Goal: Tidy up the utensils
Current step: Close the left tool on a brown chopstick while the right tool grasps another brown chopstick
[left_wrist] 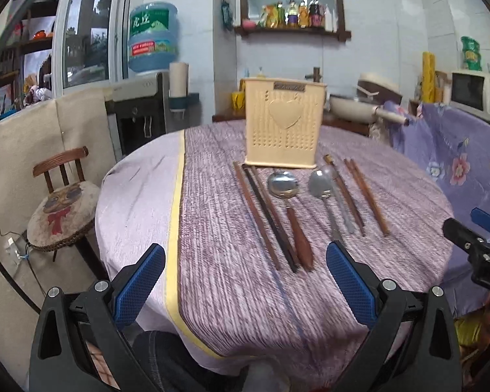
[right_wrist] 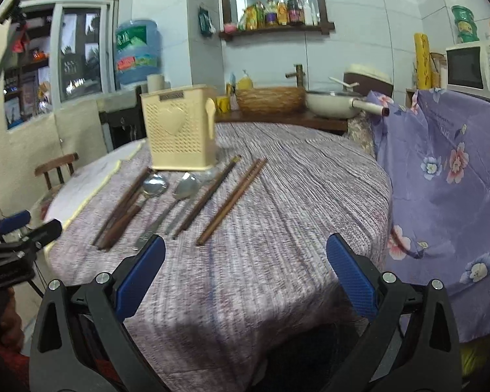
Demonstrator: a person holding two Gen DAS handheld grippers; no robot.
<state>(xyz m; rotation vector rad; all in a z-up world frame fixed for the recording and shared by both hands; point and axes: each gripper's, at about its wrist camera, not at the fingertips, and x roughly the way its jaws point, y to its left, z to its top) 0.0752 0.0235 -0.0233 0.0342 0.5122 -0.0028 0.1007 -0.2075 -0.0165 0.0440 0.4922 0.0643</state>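
Standing upright at twelve o'clock on the round table [left_wrist: 212,277], the cream utensil holder [left_wrist: 282,124] has the utensils laid flat just in front of it: dark chopsticks [left_wrist: 264,215] at its seven o'clock, a wooden-handled spoon [left_wrist: 289,209] and a steel spoon [left_wrist: 325,199] at six, more chopsticks [left_wrist: 367,192] at five; the left gripper [left_wrist: 245,281] and right gripper [right_wrist: 245,277] both gape wide with nothing between the blue pads [left_wrist: 140,287], poised over the near table edge
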